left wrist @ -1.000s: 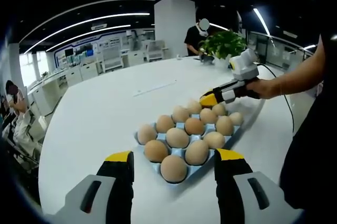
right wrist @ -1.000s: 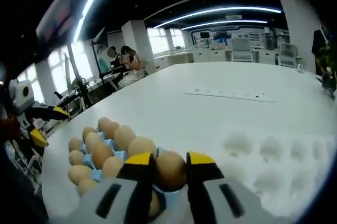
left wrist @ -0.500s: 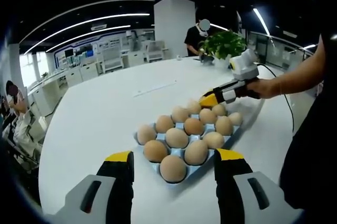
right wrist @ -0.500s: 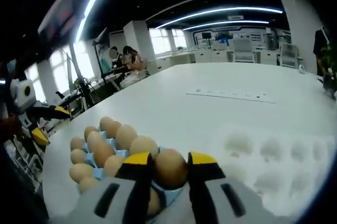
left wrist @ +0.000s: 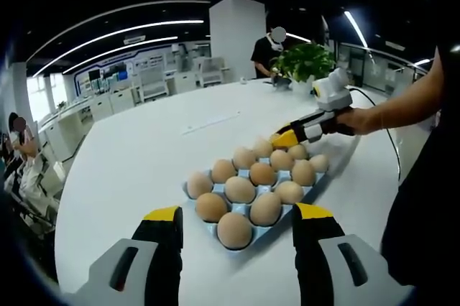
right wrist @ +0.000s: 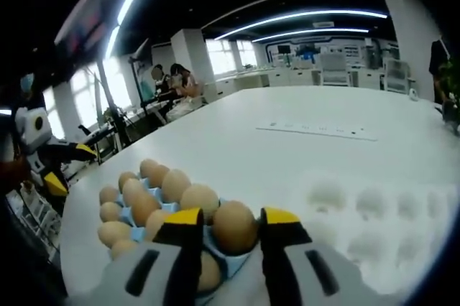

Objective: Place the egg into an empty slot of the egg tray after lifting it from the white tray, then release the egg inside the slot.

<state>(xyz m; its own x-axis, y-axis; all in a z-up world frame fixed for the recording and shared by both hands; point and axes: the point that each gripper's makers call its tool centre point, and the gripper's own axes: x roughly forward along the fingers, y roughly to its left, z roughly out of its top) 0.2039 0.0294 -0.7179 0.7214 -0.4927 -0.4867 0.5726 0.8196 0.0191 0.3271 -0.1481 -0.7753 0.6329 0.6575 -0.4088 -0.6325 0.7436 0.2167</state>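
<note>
Egg point(right wrist: 235, 227) sits low centre in the right gripper view, between the jaws of the right gripper point(right wrist: 233, 218), down in a corner slot of the blue egg tray point(right wrist: 228, 266). Jaws hug it close on both sides. Can't tell if the pads are pressing or just off the shell.

Left gripper point(left wrist: 237, 212), bottom of the left gripper view: jaws spread wide, nothing between them, hanging over the near corner of the egg tray point(left wrist: 210, 228). In that view the right gripper point(left wrist: 287, 136) is at centre right, at the tray's far corner. The left gripper point(right wrist: 54, 169) shows at the left edge of the right gripper view.

Handling (judgement):
- Egg is light, rigid but brittle, w/ a smooth curved shell that slips easily.
- Best grip is across the widest part, light squeeze only.
- The cup should hold it once it's let go, so open slowly, no sideways drag.

Counts:
- Grippers: 2.
- Egg trays: 1, blue, on the white table point(left wrist: 144, 148).
- White tray point(right wrist: 374, 212): 1, lower right of the right gripper view. Its dimples look empty; number too blurry to count.
- Eggs: approx 14 visible in the left gripper view, plus the one at the right gripper's tip, so prob 15. Tray looks full w/ it.
</note>
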